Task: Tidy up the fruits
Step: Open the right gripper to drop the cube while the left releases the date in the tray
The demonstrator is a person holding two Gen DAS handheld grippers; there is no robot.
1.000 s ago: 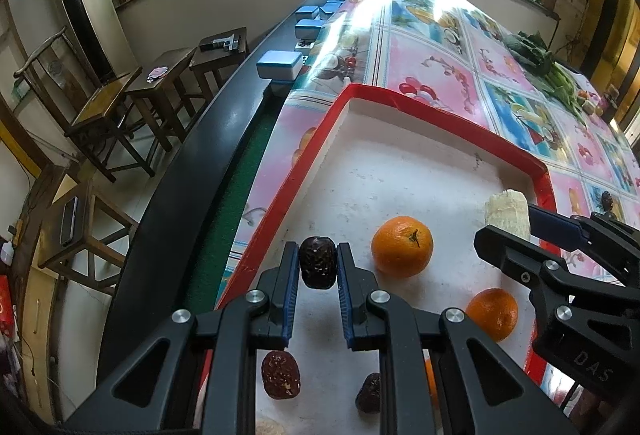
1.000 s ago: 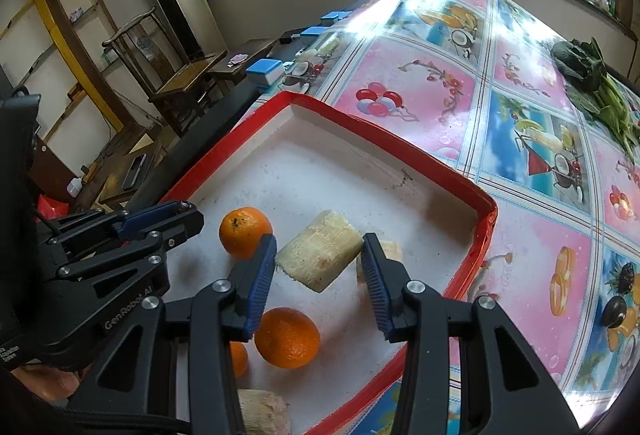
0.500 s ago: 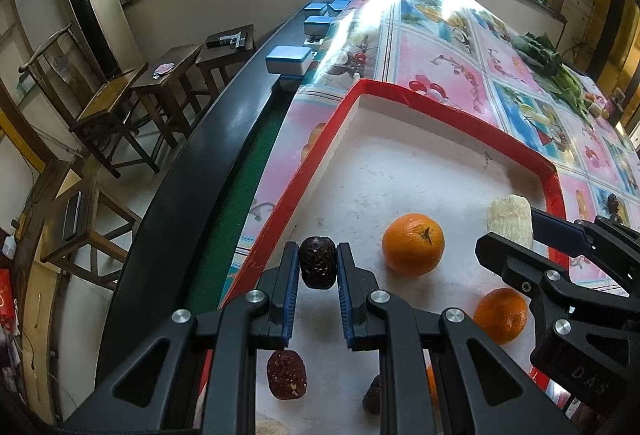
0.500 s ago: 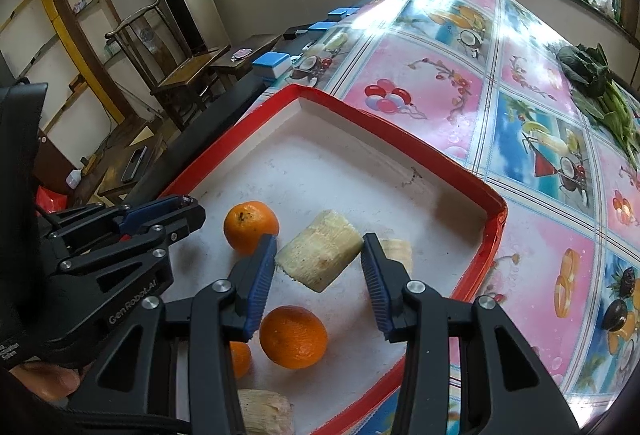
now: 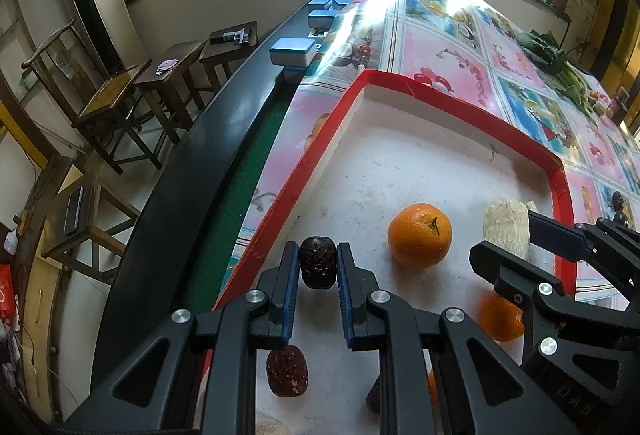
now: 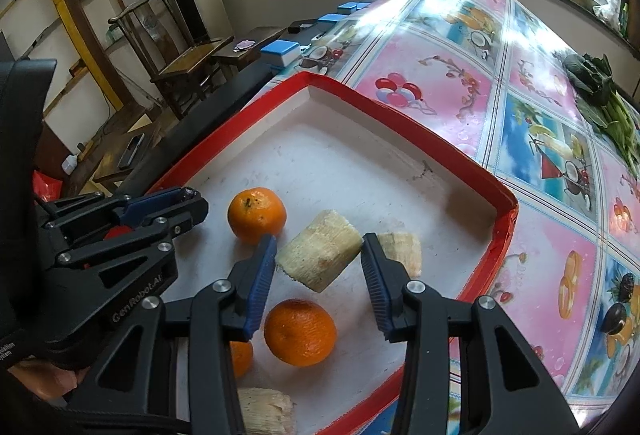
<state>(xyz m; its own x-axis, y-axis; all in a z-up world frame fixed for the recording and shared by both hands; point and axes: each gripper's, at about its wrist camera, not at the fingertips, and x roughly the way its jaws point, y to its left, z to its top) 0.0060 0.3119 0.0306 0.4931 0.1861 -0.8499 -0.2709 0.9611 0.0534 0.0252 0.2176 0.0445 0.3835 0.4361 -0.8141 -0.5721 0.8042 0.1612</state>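
Note:
A dark red date (image 5: 317,262) is pinched in my left gripper (image 5: 318,267), which is shut on it above the left side of the red-rimmed white tray (image 5: 460,103). Another date (image 5: 287,371) lies below the fingers, and an orange (image 5: 420,235) sits to the right. My right gripper (image 6: 320,267) is shut on a pale sugarcane chunk (image 6: 320,255), held over the tray (image 6: 400,103). Two oranges (image 6: 257,215) (image 6: 300,332) rest beside it, and a second cane piece (image 6: 400,249) lies behind the right finger.
The tray sits on a table with a pink and blue fruit-print cloth (image 6: 540,123). Leafy greens (image 6: 600,91) lie at the far right. Blue boxes (image 5: 293,51) stand on the dark ledge at the left, with wooden chairs and stools (image 5: 120,103) beyond on the floor.
Both grippers have drawn back slightly toward the tray's near end, each still holding its item. The fruits lying in the tray have not moved.

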